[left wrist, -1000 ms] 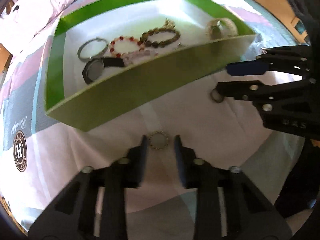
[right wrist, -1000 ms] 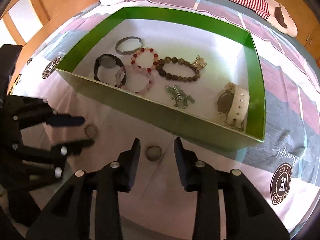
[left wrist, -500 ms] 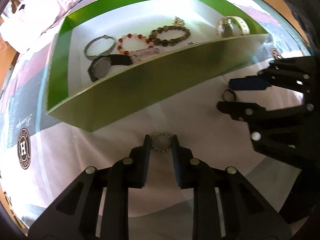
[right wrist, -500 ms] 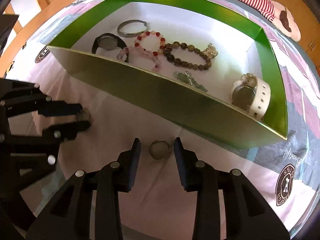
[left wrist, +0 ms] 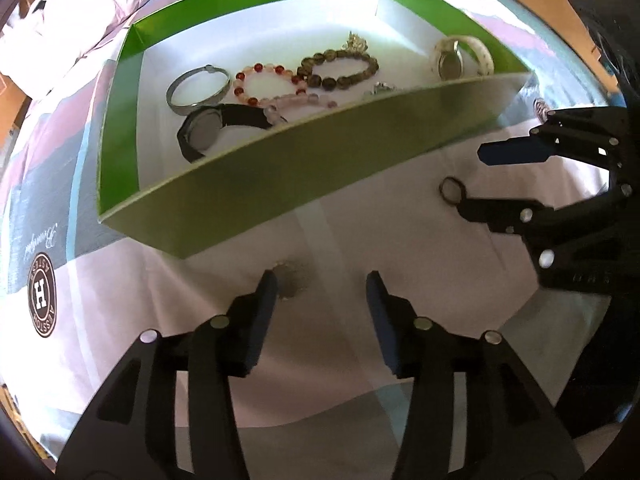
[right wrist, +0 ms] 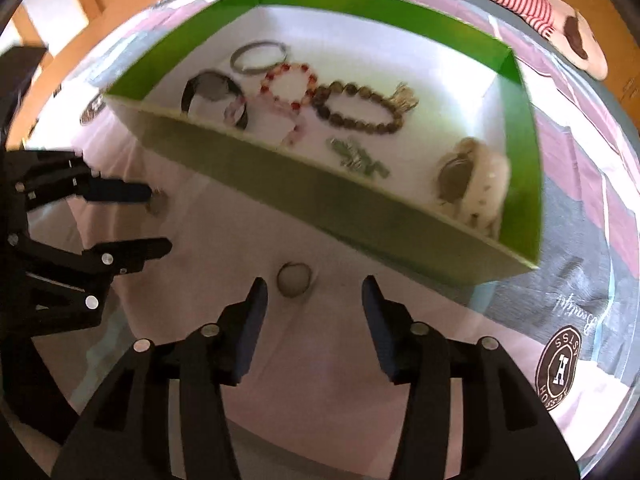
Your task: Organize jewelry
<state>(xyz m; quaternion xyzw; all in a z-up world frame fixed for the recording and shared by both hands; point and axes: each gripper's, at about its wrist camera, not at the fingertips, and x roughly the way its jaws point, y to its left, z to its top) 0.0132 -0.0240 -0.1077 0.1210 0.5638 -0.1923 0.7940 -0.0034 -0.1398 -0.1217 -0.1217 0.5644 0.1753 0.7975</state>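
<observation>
A green box (left wrist: 304,168) with white floor holds several bracelets and watches; it also shows in the right wrist view (right wrist: 360,216). A small beaded ring (left wrist: 292,280) lies blurred on the bedsheet beside the left finger of my open left gripper (left wrist: 322,300). A plain ring (right wrist: 294,279) lies on the sheet just ahead of my open right gripper (right wrist: 312,304), nearer its left finger. The right gripper (left wrist: 476,176) appears in the left wrist view with the plain ring (left wrist: 452,191) at its lower fingertip. The left gripper (right wrist: 154,218) shows in the right wrist view.
The box stands on a pink, grey and white bedsheet (left wrist: 360,220) with round logo prints (left wrist: 42,294). A white pillow (left wrist: 80,4) lies beyond the box. A striped plush item (right wrist: 532,4) lies at the far right. Wooden floor surrounds the bed.
Both grippers have opened wider. The beaded ring now lies by the left finger of the left gripper instead of centred between the fingers. Both views have shifted slightly.
</observation>
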